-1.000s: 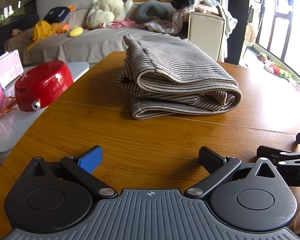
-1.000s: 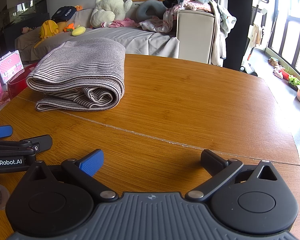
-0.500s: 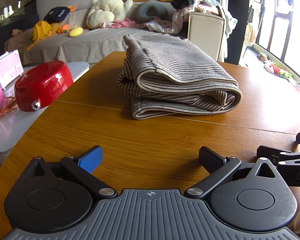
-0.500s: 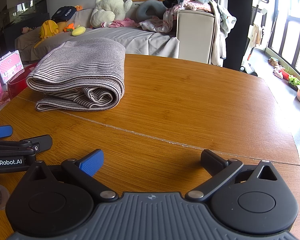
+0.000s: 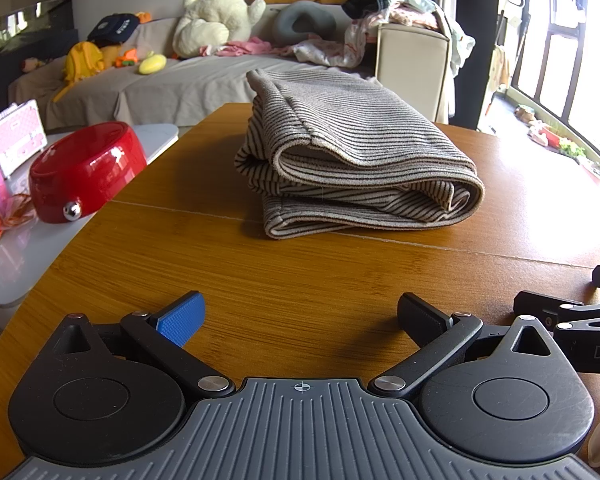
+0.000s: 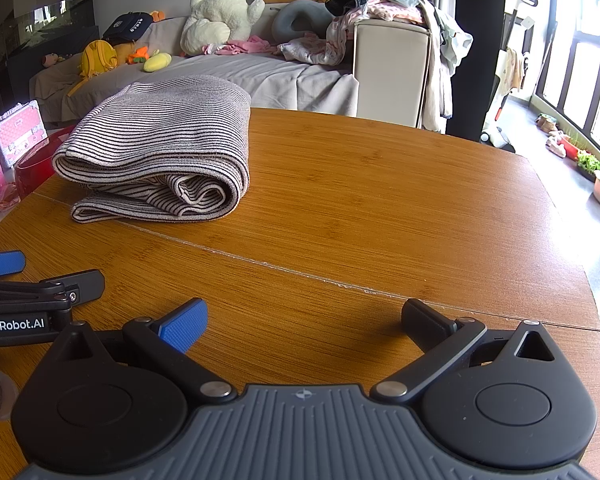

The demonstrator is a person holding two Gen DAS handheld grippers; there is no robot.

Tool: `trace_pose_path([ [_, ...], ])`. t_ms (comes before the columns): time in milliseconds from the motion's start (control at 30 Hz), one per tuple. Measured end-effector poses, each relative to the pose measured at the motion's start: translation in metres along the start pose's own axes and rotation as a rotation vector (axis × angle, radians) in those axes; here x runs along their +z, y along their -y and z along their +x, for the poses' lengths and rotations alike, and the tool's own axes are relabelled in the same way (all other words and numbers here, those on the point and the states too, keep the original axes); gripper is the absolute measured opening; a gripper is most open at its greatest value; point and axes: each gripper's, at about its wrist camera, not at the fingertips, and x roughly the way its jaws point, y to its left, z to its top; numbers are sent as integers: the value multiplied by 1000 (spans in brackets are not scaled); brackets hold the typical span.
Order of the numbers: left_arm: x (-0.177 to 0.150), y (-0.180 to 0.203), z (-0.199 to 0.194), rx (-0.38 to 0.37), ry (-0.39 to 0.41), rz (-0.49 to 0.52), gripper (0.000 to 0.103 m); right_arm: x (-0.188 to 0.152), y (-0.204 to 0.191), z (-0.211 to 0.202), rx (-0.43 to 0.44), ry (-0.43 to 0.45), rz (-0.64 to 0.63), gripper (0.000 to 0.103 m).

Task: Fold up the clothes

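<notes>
A folded striped garment (image 5: 352,168) lies on the wooden desk (image 5: 300,272), well ahead of both tools. The left tool (image 5: 298,316) is spread wide with nothing between its fingers, low over bare wood; the right tool (image 6: 304,318) is likewise spread and empty. Each tool shows only partly at the edge of the other's view, cut off by the frame. A red bowl (image 5: 86,172) sits on a side surface; from the right wrist view the garment hides most of it.
</notes>
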Motion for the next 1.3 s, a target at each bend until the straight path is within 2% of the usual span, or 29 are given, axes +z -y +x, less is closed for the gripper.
trace_pose_path([
  [1300, 0, -2, 0, 3, -1, 0, 103, -1, -3, 1, -16, 8, 9, 103],
])
